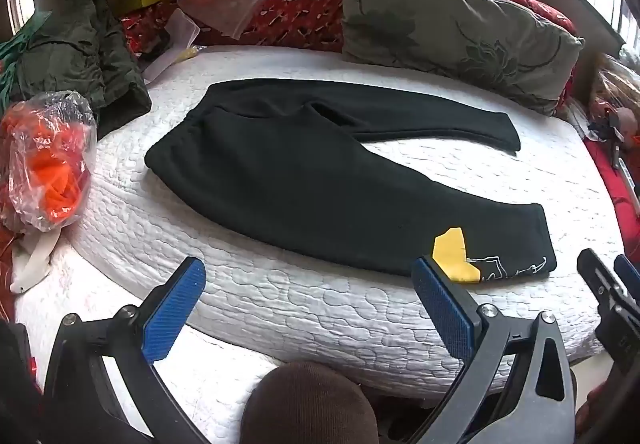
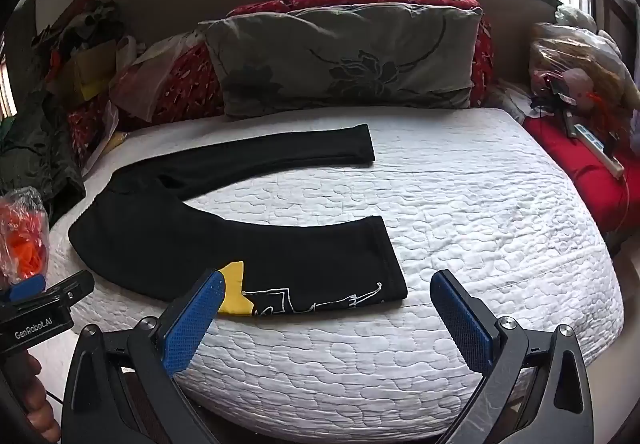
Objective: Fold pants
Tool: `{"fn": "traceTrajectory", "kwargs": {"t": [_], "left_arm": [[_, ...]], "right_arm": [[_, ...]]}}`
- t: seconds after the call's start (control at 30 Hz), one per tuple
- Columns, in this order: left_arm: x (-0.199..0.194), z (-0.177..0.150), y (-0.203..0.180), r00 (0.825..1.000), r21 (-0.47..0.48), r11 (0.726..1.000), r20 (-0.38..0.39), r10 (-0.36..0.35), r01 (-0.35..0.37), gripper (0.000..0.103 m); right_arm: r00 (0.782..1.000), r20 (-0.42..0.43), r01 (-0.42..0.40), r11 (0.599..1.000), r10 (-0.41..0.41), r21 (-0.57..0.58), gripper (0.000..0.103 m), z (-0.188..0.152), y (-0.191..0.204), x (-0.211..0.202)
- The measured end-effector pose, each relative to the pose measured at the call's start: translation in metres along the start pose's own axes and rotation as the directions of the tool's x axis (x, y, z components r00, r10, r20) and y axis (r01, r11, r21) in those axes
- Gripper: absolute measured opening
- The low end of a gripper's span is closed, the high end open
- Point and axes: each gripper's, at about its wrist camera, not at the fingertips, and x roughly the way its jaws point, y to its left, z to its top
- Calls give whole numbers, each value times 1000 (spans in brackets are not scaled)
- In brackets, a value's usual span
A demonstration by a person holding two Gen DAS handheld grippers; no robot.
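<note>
Bed: white quilted mattress [image 2: 460, 212] fills both views, with clutter crowding its left and right edges.
Pillow: grey flowered pillow [image 2: 344, 56] leans against a red patterned cushion [image 1: 304, 8] at the far side, well apart from the task's thing.
Pants: black pants [image 1: 288, 168] lie flat on the mattress, waistband to the left, 2 legs spread apart and running to the right. The near leg [image 2: 320, 256] ends close to the bed's front edge; the far leg [image 2: 280, 152] ends near the pillow.
Print: yellow patch [image 2: 236, 292] and white line drawing sit low on the near leg, beside its cuff.
Handling: looks like soft, thick, light knit. Probably limp, likely to sag and drag on the quilting, not slippery or fragile.
Hold points: best guess is the near leg's cuff for one tong and the waistband's near corner for the other, to lay one leg over its twin.
Bag: clear plastic bag [image 1: 44, 160] of orange stuff sits by the waistband end, not touching it.
Left tongs: left gripper [image 1: 308, 300] stands wide apart and empty, hovering short of the near leg.
Right tongs: right gripper [image 2: 326, 312] likewise spread wide, nothing between its blue pads [image 2: 192, 324], with the near cuff just beyond.
</note>
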Motion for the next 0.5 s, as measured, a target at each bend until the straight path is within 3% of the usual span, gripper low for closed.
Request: {"fn": "traceTrajectory", "kwargs": {"t": [0.5], "left_arm": [[-5, -3, -4, 999, 8, 1000, 33, 8, -8, 103]], "right_arm": [[1000, -26, 8, 999, -9, -38, 103, -12, 8, -4]]}}
